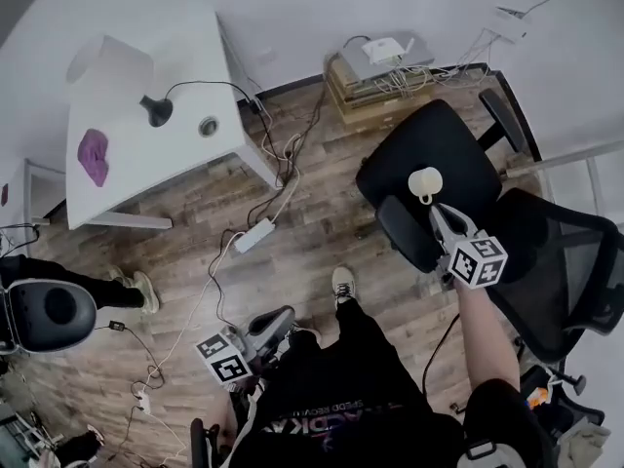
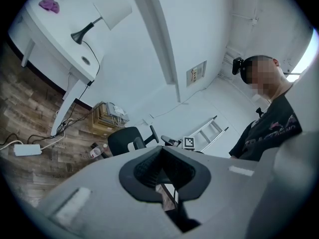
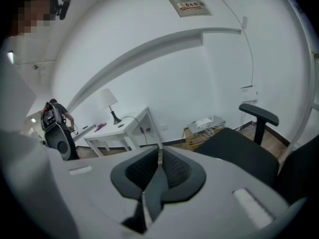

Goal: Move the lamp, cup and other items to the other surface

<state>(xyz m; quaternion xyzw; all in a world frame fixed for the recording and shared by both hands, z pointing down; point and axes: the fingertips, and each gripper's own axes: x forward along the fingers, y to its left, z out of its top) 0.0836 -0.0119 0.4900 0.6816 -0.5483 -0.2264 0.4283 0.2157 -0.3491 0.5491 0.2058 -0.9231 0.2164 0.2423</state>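
Cup (image 1: pixel 425 183) sits on office chair seat (image 1: pixel 458 154); right gripper (image 1: pixel 436 210) above it, jaws together, empty; left gripper (image 1: pixel 281 318) also closed, empty.

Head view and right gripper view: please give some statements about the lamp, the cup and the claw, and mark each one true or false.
1. The lamp stands on the white table. True.
2. The purple thing lies on the floor. False: it lies on the white table.
3. The cup is on the white table. False: it is over the black chair, just ahead of the right claw.
4. The right claw's jaws are together, with nothing between them. True.
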